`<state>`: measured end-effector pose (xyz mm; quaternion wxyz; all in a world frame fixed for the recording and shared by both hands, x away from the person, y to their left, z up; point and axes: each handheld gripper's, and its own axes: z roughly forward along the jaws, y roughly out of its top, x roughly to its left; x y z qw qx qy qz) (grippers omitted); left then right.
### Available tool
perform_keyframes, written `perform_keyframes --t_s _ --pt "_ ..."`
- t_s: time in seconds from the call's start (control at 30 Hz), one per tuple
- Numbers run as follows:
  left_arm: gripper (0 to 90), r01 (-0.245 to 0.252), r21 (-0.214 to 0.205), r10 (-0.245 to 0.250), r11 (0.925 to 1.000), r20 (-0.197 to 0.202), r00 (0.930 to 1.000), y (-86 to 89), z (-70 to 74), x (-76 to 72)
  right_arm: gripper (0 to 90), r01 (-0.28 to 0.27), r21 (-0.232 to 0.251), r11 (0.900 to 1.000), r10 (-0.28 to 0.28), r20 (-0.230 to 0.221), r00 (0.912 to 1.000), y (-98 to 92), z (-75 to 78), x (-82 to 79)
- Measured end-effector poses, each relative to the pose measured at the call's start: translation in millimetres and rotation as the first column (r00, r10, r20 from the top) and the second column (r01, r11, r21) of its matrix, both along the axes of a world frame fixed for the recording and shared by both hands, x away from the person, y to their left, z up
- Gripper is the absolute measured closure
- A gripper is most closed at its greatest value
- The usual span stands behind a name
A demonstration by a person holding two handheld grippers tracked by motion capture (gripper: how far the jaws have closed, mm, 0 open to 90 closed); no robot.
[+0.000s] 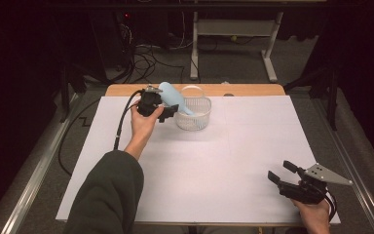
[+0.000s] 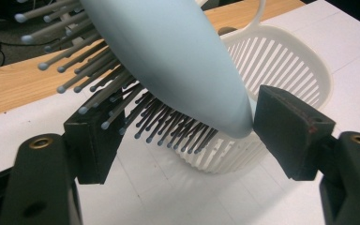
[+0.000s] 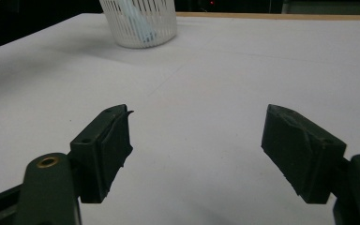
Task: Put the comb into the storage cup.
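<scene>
A light-blue hairbrush (image 1: 168,93) leans with its handle down inside a white slotted basket (image 1: 195,118) near the table's far edge. My left gripper (image 1: 167,111) is shut on the brush head beside the basket's left rim. In the left gripper view the dark bristles (image 2: 122,93) press on one pad and the brush's smooth back (image 2: 178,61) meets the other, with the basket (image 2: 290,61) just behind. My right gripper (image 1: 280,171) rests open at the near right corner, nothing between its jaws. From the right gripper (image 3: 197,136) the basket (image 3: 140,23) stands far off.
A white sheet (image 1: 224,161) covers the table, with a strip of bare wood (image 1: 253,89) along the far edge. Black cable trails from the left gripper over the sheet's left side. Beyond the table are desk legs and floor cables.
</scene>
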<state>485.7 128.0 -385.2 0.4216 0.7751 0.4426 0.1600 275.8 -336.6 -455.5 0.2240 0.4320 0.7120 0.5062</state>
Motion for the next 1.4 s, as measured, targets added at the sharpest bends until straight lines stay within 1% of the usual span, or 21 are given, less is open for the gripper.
perform_keyframes --t_s 0.3,0.7,0.9,1.4 --pt "26.7 0.001 0.01 -0.001 1.0 0.012 0.9999 4.2 3.0 -3.7 24.6 0.0 0.0 1.0 0.0 0.001 1.0 -0.1 0.0 -0.1" --pt "26.6 -0.002 0.005 0.002 1.0 0.035 0.9994 15.7 7.5 -12.8 24.6 0.002 0.0 1.0 -0.002 0.001 1.0 0.1 0.1 0.0" --pt "26.6 -0.005 0.006 0.005 1.0 0.039 0.9992 21.8 8.6 -16.4 24.6 0.007 0.002 1.0 -0.007 0.002 1.0 -0.6 0.1 0.0" --pt "26.6 -0.009 -0.007 0.01 0.9999 0.076 0.997 37.7 14.7 -29.3 24.6 0.007 -0.002 1.0 -0.007 0.006 1.0 -0.3 0.3 -0.3"
